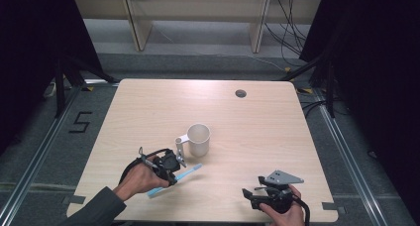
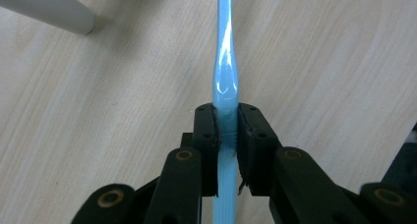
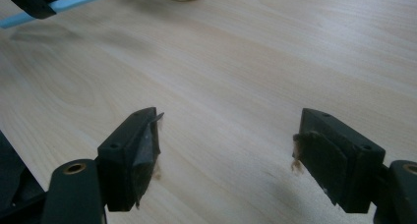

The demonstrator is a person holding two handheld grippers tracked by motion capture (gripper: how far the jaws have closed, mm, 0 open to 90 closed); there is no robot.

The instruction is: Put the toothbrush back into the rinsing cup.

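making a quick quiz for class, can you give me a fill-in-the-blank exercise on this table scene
1. The left hand-held gripper is shut on a light blue ____.
2. The right hand-held gripper has its jaws ____, with nothing between them.
3. The white cup stands ____ on the table.
4. The brush end of the toothbrush points towards the ____.

Missing words: toothbrush; open; upright; cup

Light-blue toothbrush (image 1: pixel 174 180) clamped mid-handle, head toward mug.
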